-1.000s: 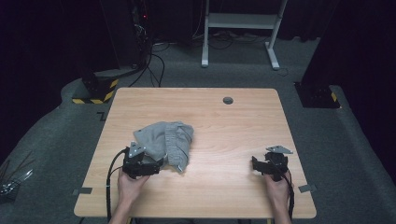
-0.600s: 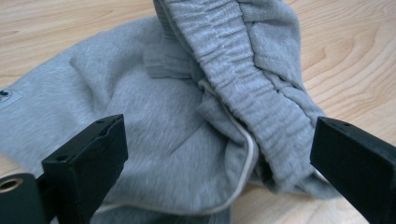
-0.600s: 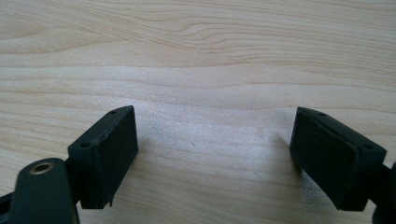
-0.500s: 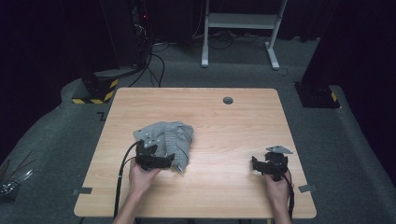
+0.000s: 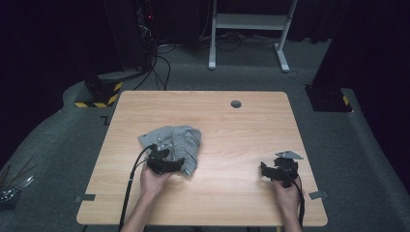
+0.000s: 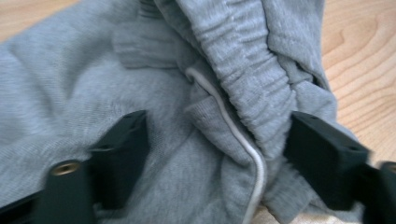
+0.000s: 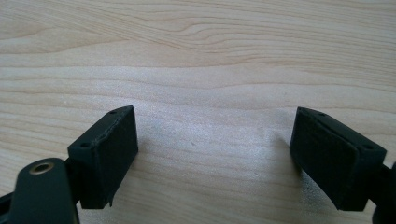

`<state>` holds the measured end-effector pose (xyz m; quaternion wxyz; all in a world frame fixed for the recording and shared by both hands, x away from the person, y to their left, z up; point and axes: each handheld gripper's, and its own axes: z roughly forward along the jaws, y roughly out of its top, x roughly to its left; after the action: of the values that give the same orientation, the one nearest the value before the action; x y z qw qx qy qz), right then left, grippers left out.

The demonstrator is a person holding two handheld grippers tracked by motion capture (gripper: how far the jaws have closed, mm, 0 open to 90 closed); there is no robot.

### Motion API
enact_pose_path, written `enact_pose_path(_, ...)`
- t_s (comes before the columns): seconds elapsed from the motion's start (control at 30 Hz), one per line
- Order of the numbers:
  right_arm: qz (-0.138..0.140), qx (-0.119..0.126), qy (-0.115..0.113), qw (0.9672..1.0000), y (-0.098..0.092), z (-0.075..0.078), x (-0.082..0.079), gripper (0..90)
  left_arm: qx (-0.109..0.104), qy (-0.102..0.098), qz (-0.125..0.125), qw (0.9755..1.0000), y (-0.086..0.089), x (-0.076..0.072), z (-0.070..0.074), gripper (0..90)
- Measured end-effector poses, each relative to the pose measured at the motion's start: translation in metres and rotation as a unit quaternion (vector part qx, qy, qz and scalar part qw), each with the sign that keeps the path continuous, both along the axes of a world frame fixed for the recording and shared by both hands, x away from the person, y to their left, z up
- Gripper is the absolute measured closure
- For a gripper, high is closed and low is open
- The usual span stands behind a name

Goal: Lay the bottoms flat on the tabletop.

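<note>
A: What has changed since a second ago?

B: The left gripper (image 5: 180, 163) has slid from the near left edge of the cloth (image 5: 175, 141) further onto it, toward the table's (image 5: 241, 130) middle. Its jaws have just been closing, with a fold of grey fabric between them. The right gripper (image 5: 264, 171) sits where it was, near the front right corner.

A: How wide is the left one now?

B: Still fairly wide. In the left gripper view the cloth (image 6: 196, 93) bunches between the two jaws: an elastic gathered band and a white cord run down the middle. The right-hand jaw touches the band's edge; the left-hand jaw lies on flat fabric. I cannot tell whether the pads press on it yet.

A: And the right?

B: Wide apart, nothing between the jaws, over bare wood (image 7: 201, 70).

A: Where is the cloth?

B: Crumpled on the table, left of centre, toward the near side.

A: Anything hard to make out?

B: The left gripper covers the cloth's near edge in the high view. Farther off, a small dark round spot (image 5: 236, 104) sits near the table's far edge; I cannot tell what it is.
</note>
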<state>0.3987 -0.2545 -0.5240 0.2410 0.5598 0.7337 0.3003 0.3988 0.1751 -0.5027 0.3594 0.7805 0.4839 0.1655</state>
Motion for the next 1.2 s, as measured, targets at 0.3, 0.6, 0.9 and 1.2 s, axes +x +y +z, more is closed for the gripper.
enact_pose_path(0.3,0.000,0.000,0.000,1.0000,0.000,0.000,0.000,15.2,-0.017,0.000,-0.033,0.9993,-0.009,-0.003,0.000,60.5)
enact_pose_path(0.6,0.000,0.000,0.000,1.0000,0.000,0.000,0.000,15.2,-0.021,-0.001,-0.076,0.9969,-0.026,-0.009,0.001,66.7)
enact_pose_path(0.9,0.001,-0.001,0.000,1.0000,0.000,0.000,0.000,15.2,-0.032,0.001,-0.134,0.9904,-0.061,-0.013,0.001,67.2)
enact_pose_path(1.2,0.000,0.000,0.000,1.0000,0.000,0.000,0.000,15.2,-0.035,-0.006,-0.174,0.9842,-0.092,-0.018,0.004,65.4)
